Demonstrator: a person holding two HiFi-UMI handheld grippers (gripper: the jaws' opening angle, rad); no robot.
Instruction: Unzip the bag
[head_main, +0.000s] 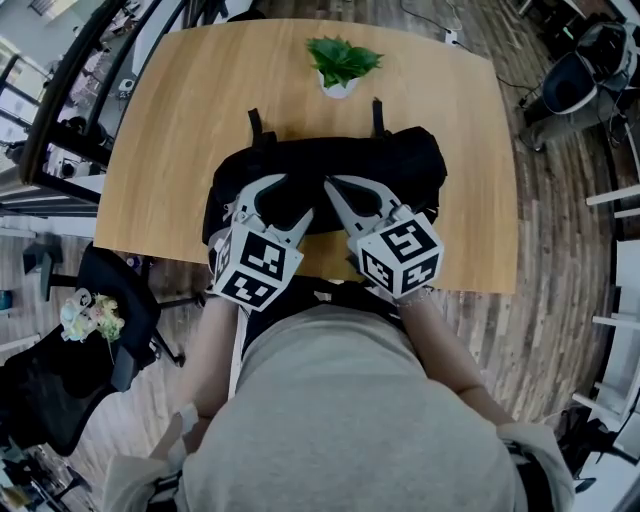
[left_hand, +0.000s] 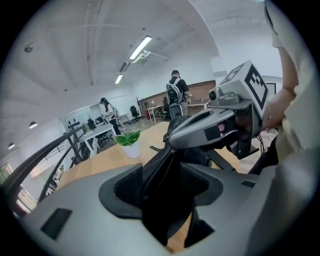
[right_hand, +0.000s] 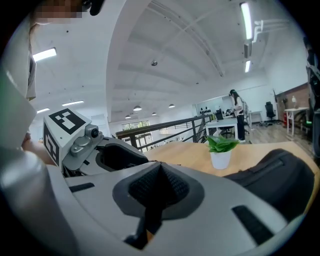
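The left gripper (left_hand: 162, 190) gapes fully around a loose, unpinched ridge of the black fabric bag (head_main: 400, 165), likely ready to brace it. The right gripper (right_hand: 159, 165) is clamped shut at the zip line, its catch unclear.

The black bag (head_main: 405, 165) lies crosswise at the near edge of the wooden table (head_main: 180, 130), straps (head_main: 256, 125) pointing away.

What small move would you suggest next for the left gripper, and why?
Probably close the left gripper on the fold of the black bag standing between its open fingers. The right gripper is shut at the bag's top, so bracing the bag should help it unzip.
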